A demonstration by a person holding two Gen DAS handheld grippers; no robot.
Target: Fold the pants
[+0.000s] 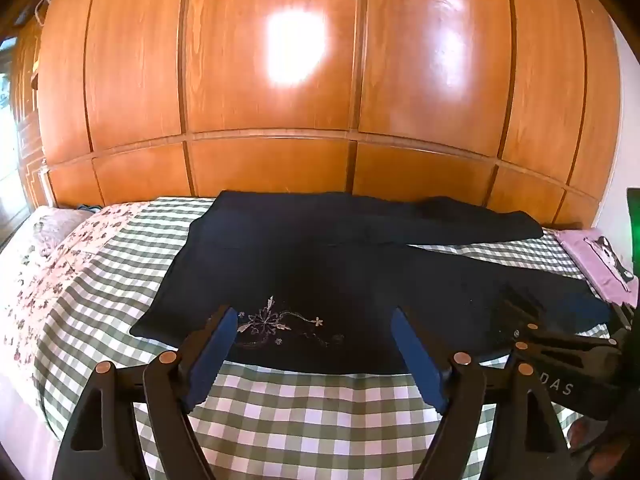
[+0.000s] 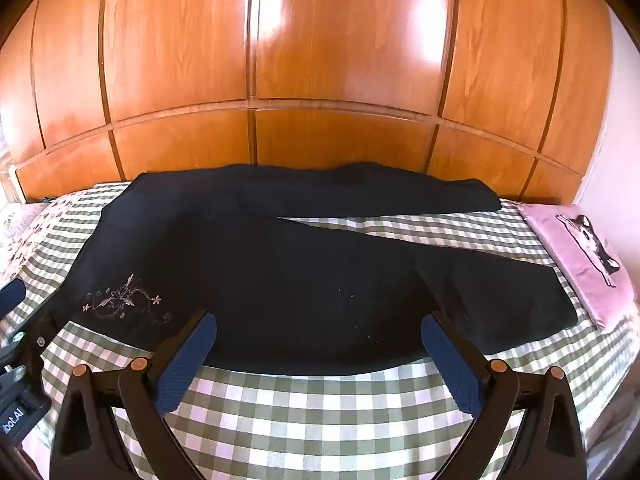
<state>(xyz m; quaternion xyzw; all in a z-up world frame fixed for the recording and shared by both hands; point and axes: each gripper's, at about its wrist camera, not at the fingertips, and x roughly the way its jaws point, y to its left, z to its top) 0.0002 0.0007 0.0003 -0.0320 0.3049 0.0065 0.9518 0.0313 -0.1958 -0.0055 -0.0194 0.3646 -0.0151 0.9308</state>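
Dark navy pants lie spread flat on a green-and-white checked bed, waist to the left, both legs running right and splayed apart. A pale flower embroidery marks the near hip. My left gripper hovers open over the near waist edge by the embroidery, nothing between its blue pads. My right gripper hangs open above the near leg's thigh edge, also holding nothing. The right gripper shows at the right edge of the left wrist view; the left gripper's fingertip shows at the left edge of the right wrist view.
A tall orange wooden wardrobe stands right behind the bed. A folded pink garment with a cartoon print lies at the bed's right end. Floral bedding and a pillow lie at the left end.
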